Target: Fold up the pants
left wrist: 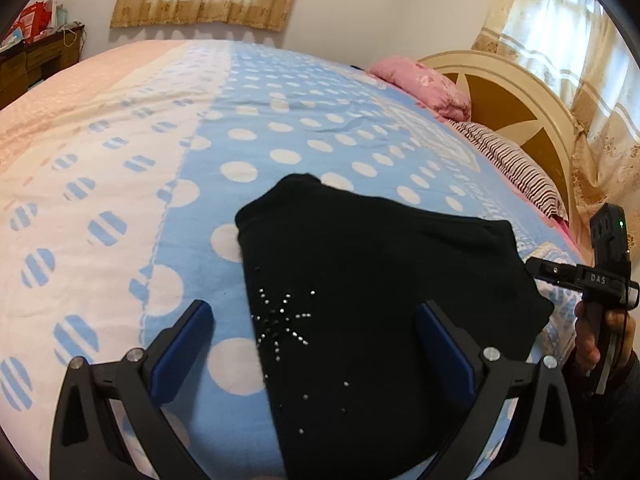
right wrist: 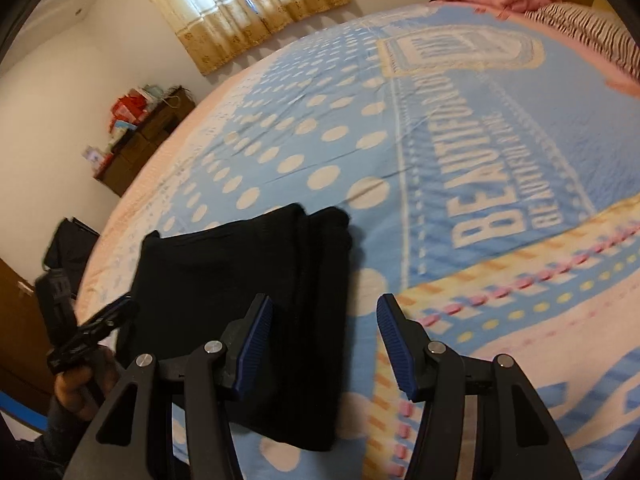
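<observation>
The black pants [left wrist: 372,304] lie folded into a compact stack on the blue polka-dot bedspread [left wrist: 280,120], with a rhinestone star on the top layer. My left gripper [left wrist: 314,312] is open and empty, its blue pads either side of the pants' near left part, above the cloth. In the right wrist view the pants [right wrist: 224,280] lie at lower left. My right gripper [right wrist: 324,316] is open and empty, over the pants' right edge. Each view shows the other gripper at its edge: the right one [left wrist: 600,280], the left one [right wrist: 92,328].
A pink pillow [left wrist: 424,80] and a striped pillow [left wrist: 516,168] lie by the cream headboard [left wrist: 520,92]. A wooden dresser [right wrist: 140,140] with red bags stands by the far wall. Curtained windows are behind the bed.
</observation>
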Demonstrator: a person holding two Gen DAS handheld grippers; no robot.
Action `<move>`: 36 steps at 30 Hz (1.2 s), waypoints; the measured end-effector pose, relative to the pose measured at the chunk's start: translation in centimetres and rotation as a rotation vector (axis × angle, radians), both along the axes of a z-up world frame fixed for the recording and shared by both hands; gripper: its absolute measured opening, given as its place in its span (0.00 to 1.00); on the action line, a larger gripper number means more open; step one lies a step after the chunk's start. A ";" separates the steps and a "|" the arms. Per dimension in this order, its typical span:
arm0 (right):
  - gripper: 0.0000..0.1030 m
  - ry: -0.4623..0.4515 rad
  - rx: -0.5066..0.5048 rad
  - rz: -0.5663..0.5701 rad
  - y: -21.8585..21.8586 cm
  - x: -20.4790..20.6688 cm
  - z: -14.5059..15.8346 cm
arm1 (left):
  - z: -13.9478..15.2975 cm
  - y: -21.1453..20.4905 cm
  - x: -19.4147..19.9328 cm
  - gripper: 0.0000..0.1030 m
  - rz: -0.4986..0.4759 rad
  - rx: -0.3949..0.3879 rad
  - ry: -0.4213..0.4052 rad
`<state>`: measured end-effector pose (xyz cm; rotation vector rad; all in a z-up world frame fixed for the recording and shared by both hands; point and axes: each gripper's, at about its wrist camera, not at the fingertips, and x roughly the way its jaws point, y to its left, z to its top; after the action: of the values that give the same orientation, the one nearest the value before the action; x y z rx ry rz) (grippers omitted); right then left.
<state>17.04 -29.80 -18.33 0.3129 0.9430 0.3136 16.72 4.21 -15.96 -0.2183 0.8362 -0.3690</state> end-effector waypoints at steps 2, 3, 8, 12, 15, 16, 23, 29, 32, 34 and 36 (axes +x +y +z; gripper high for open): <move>0.55 -0.002 -0.001 -0.002 0.3 0.3 -0.6 | 0.0 -0.3 0.0 1.00 -0.007 0.023 -0.002; 0.55 -0.011 0.002 -0.003 0.4 0.2 -0.7 | 0.0 -0.5 0.0 1.00 -0.014 0.041 0.000; 0.55 -0.032 0.035 -0.018 0.3 0.0 -1.1 | -0.2 -1.0 0.5 1.00 -0.032 0.076 0.007; 0.55 -0.038 0.069 -0.023 0.3 0.0 -1.4 | -0.2 -1.4 1.1 1.00 -0.040 0.082 0.016; 0.54 -0.046 0.070 -0.026 0.5 0.0 -1.4 | -0.2 -1.6 1.4 1.00 -0.044 0.092 0.023; 0.53 -0.047 0.074 -0.024 0.5 0.0 -1.4 | -0.2 -1.6 1.5 1.00 -0.046 0.096 0.026; 0.33 -0.036 0.144 -0.014 0.1 -0.2 -1.5 | 0.1 -1.4 1.0 0.82 -0.088 0.068 0.024; 0.26 -0.063 0.100 -0.004 1.3 -0.9 -0.3 | 0.3 -1.5 0.8 0.62 -0.104 0.055 0.014; 0.26 -0.081 0.073 0.005 1.9 -1.1 0.6 | 0.5 -1.6 0.5 0.41 -0.127 0.037 0.008; 0.25 -0.097 0.058 0.014 2.3 -1.4 1.4 | 0.7 -1.8 0.4 0.38 -0.128 0.041 0.003; 0.25 -0.109 0.045 0.024 2.7 -1.6 2.2 | 0.7 -1.6 0.3 0.35 -0.124 0.033 0.002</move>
<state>15.44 -27.13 -16.18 0.3233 0.8342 0.3704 17.04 2.56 -15.24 -0.1366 0.8593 -0.4710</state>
